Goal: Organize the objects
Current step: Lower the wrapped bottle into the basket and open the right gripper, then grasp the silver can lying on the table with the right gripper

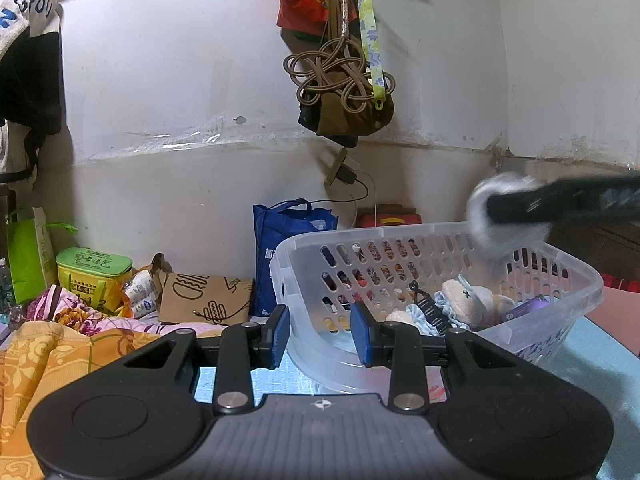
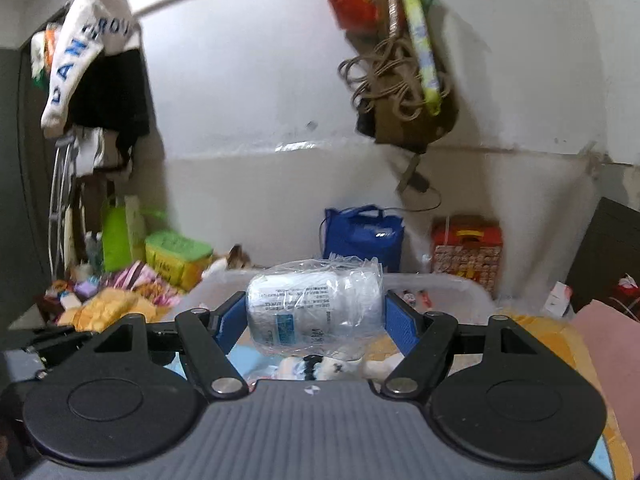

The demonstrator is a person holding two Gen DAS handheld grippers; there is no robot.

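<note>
With the right gripper (image 2: 316, 314) clamped on the plastic-wrapped white bottle (image 2: 314, 306), we should lower it well inside the clear perforated plastic basket (image 1: 400, 236) before releasing, left gripper (image 1: 320, 332) open and empty.

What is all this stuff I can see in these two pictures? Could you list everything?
Clear perforated plastic basket: one, see-through, on the light blue surface, ahead of the left gripper.
White plastic-wrapped bottle: one, white with blue print, held sideways above the basket.
Soft toys and small items: several, white and pale blue, inside the basket.
Blue fabric tote bag: one, against the wall.
Brown paper bag with burger drawing: one, left of the basket.
Green and yellow box bag: one, far left.
Red patterned box: one, by the wall.
Left gripper: black with blue pads, open, empty.
Right gripper: black with blue pads, shut on the bottle.
</note>
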